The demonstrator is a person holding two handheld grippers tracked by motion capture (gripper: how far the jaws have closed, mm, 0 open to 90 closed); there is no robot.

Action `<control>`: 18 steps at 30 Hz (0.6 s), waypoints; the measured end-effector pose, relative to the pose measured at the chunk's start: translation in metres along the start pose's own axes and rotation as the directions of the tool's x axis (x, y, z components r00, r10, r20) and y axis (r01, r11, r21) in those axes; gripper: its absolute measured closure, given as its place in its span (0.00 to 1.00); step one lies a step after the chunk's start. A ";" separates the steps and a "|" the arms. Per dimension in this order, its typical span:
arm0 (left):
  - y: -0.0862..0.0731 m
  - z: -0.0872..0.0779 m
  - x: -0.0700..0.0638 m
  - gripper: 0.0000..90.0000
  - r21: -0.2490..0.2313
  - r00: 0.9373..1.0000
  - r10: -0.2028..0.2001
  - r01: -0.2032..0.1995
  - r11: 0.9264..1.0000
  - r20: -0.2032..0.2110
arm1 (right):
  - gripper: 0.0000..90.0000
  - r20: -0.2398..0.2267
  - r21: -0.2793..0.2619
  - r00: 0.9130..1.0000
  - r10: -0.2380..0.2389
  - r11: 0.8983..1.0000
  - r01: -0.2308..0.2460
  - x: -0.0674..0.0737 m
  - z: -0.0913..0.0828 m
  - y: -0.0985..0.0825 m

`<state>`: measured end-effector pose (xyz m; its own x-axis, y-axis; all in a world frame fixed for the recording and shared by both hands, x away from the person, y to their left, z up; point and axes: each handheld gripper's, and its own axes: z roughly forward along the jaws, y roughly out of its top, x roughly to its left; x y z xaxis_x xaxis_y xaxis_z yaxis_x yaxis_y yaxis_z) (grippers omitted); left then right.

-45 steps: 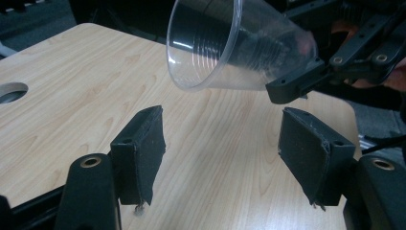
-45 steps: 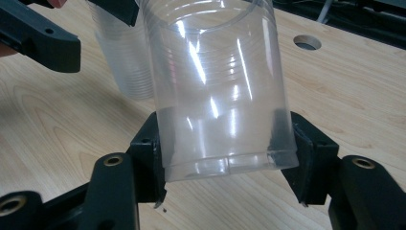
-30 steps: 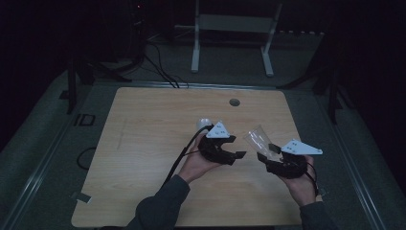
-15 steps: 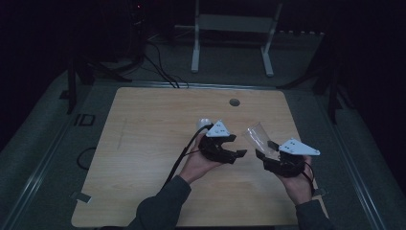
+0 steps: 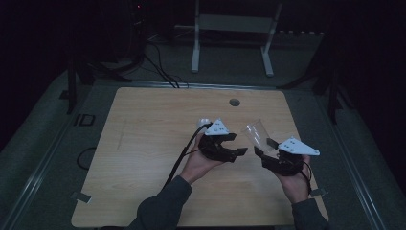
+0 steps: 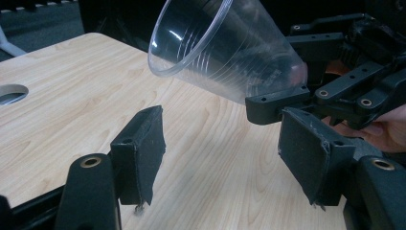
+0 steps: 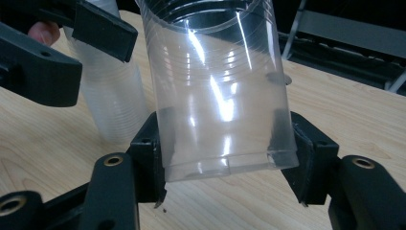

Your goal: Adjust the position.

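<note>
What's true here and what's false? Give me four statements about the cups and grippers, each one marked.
1. The right gripper grips a clear cup near its base. True.
2. The left gripper holds a cup. False: its jaws stand apart with nothing between them.
3. The held cup is full of water. False: it is empty.
4. A stack of cups stands on the table. True.
</note>
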<state>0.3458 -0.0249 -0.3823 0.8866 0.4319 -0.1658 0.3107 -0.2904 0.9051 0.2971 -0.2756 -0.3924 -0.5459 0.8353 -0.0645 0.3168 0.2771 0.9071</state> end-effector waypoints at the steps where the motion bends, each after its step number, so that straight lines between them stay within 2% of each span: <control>1: 0.000 0.000 0.000 0.36 -0.002 1.000 -0.004 0.004 1.000 0.000 | 0.46 -0.001 -0.001 1.000 0.002 1.000 -0.002 0.000 0.000 0.000; 18: 0.002 0.002 0.001 0.35 -0.032 0.999 -0.046 0.047 0.998 0.003 | 0.46 0.033 -0.056 0.999 0.032 0.998 -0.030 0.005 0.001 -0.002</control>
<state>0.3482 -0.0272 -0.3812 0.8720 0.4428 -0.2086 0.3403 -0.2422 0.9086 0.2951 -0.2717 -0.3947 -0.5097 0.8589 -0.0494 0.2887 0.2249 0.9306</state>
